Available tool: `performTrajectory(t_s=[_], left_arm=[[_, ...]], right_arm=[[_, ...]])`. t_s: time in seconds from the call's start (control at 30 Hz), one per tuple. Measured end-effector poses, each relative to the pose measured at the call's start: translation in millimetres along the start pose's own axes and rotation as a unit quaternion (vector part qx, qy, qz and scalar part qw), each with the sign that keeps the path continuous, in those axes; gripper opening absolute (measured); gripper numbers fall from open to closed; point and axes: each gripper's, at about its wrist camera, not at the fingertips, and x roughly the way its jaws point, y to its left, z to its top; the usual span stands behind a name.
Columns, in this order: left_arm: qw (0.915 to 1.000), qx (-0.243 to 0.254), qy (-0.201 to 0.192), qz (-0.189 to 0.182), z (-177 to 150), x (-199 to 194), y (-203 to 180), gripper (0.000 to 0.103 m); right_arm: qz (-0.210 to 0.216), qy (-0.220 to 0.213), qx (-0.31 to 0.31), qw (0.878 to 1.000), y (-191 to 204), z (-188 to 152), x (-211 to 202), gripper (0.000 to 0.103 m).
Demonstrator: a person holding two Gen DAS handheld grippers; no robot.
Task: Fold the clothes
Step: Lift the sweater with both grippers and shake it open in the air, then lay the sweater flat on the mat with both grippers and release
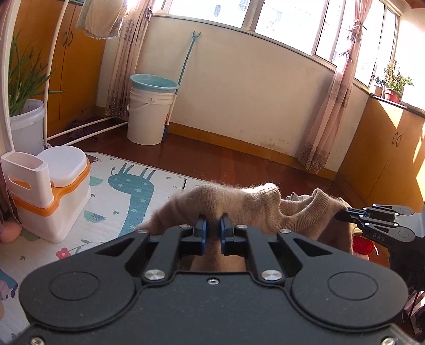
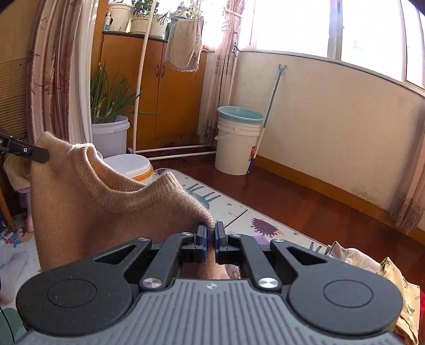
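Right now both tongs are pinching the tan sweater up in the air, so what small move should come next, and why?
Probably draw the two tongs apart a little. The left tongs and right tongs each pinch a shoulder of the sweater, yet the collar sags between them. A gentle spread should pull the top edge straight, so the sweater hangs flat before it goes down for folding.

Bright sun pours in through the windows [image 1: 287, 24] and they look almost all white. Warm sun patches sit on the orange cupboard [image 1: 385, 148] to my right. The floor [image 2: 305, 207] shines a little. My cameras bend straight lines at the edges, so the wall [image 2: 332, 111] looks curved. Everything looks sharp, with no blur.
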Motion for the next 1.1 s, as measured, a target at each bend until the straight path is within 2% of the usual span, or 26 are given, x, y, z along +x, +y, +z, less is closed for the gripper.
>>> performTrajectory(t_s=[0.07,0.13,0.23,0.3,0.37,0.47,0.57,0.7,0.77,0.83,0.87,0.93,1.0,1.1], left_arm=[[1.0000,0.005,-0.004,0.003,8,22,9,0.007],[0.9996,-0.007,-0.026,0.000,16,39,19,0.007],[0.9977,-0.007,-0.067,-0.001,27,56,24,0.007],[0.9965,0.016,-0.082,0.002,30,65,24,0.007],[0.9959,0.045,-0.078,0.004,23,73,27,0.007],[0.9974,0.054,-0.045,0.011,-8,83,43,0.007],[0.9986,0.046,0.013,0.022,-61,93,62,0.007],[0.9935,0.039,0.099,0.040,-150,95,82,0.007],[0.9901,0.020,0.132,0.044,-189,91,91,0.007],[0.9847,0.026,0.166,0.048,-223,87,91,0.007],[0.9811,0.034,0.184,0.048,-237,85,89,0.007],[0.9688,0.054,0.239,0.039,-260,83,83,0.007],[0.9474,0.071,0.311,0.021,-280,84,80,0.009],[0.9065,0.109,0.407,0.032,-305,84,79,0.011]], right_arm=[[-0.017,-0.007,-0.006,1.000,0,4,20,0.007],[-0.034,-0.019,-0.001,0.999,-4,9,38,0.007],[-0.080,-0.055,-0.053,0.994,-2,13,57,0.007],[-0.098,-0.076,-0.087,0.988,0,12,65,0.007],[-0.101,-0.073,-0.117,0.985,5,2,73,0.007],[-0.082,-0.029,-0.171,0.981,15,-28,89,0.007],[-0.037,0.039,-0.222,0.974,42,-71,102,0.007],[0.040,0.131,-0.336,0.932,102,-150,104,0.007],[0.072,0.163,-0.363,0.915,130,-183,96,0.006],[0.096,0.188,-0.382,0.900,158,-213,87,0.006],[0.106,0.198,-0.387,0.894,171,-227,82,0.006],[0.120,0.223,-0.389,0.886,194,-253,75,0.007],[0.136,0.251,-0.404,0.869,213,-274,68,0.007],[0.199,0.275,-0.456,0.823,234,-296,42,0.010]])
